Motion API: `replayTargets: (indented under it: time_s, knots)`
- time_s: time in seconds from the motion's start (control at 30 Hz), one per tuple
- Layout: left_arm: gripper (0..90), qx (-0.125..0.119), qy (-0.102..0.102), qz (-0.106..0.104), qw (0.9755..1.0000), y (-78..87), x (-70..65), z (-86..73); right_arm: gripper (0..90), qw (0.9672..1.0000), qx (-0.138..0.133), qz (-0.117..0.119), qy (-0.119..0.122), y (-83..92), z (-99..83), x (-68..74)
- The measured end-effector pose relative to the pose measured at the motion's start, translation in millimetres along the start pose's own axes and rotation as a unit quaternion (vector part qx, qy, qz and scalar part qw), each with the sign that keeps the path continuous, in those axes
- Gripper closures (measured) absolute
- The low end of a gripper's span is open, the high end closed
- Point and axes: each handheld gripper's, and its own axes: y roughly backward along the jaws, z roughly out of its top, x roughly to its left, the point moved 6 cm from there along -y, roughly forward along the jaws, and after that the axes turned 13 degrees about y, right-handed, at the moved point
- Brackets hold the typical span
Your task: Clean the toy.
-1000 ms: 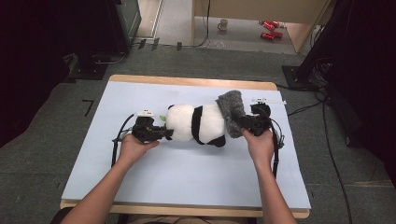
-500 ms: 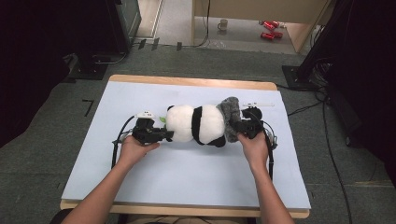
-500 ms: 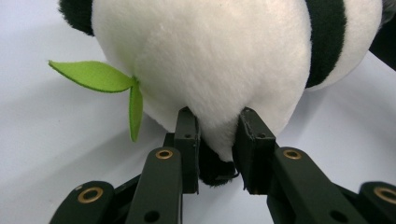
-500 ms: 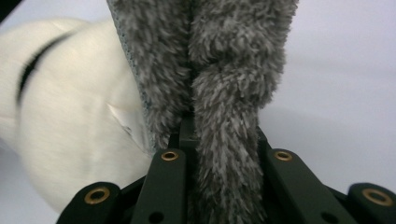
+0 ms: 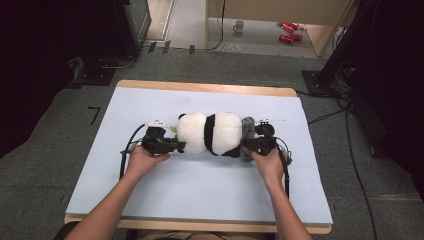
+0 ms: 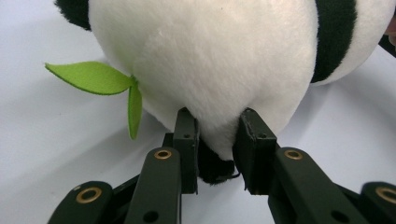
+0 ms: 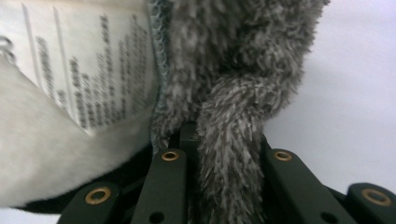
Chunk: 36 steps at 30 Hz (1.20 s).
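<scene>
With the toy panda lying mid-bench, the left gripper pinching only its plush and the right gripper clamping the grey fur piece, either could slip free.

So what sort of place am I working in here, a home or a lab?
Most likely a lab or recording workspace, not a home: a wooden table under a pale blue mat on grey carpet, cables trailing across the floor, black equipment stands around it, and a mug left on the floor behind.
</scene>
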Motion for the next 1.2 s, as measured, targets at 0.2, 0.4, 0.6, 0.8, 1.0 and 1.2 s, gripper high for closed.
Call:
replayTargets:
  time_s: [0.2, 0.4, 0.6, 0.8, 1.0, 1.2]
  knots:
    - [71.4, 0.0, 0.0, -0.004, 1.0, 0.3, 0.3, 2.0, 77.4, 0.9997, -0.013, -0.014, -0.017, 13.2, -0.2, -13.6]
    - [71.0, -0.002, 0.003, -0.006, 1.0, 0.3, 0.2, 2.4, 77.3, 0.998, -0.049, -0.025, -0.03, 36.7, 8.9, -25.2]
    - [70.2, -0.007, 0.003, -0.003, 1.0, 0.3, -0.4, 1.6, 77.1, 0.9957, -0.084, -0.023, -0.031, 58.3, 22.4, -28.4]
    - [70.0, -0.013, 0.006, -0.001, 0.9999, 0.4, -2.1, -0.3, 77.1, 0.9943, -0.106, -0.011, -0.01, 69.0, 38.7, -16.5]
    - [69.6, -0.014, 0.003, 0.0, 0.9999, 0.7, -2.8, -2.3, 77.0, 0.9947, -0.103, 0.003, 0.011, 63.0, 48.1, 1.9]
    - [69.2, -0.007, 0.005, 0.001, 1.0, 0.3, -1.9, -3.4, 76.8, 0.9959, -0.085, -0.001, 0.031, 48.4, 46.6, 13.2]
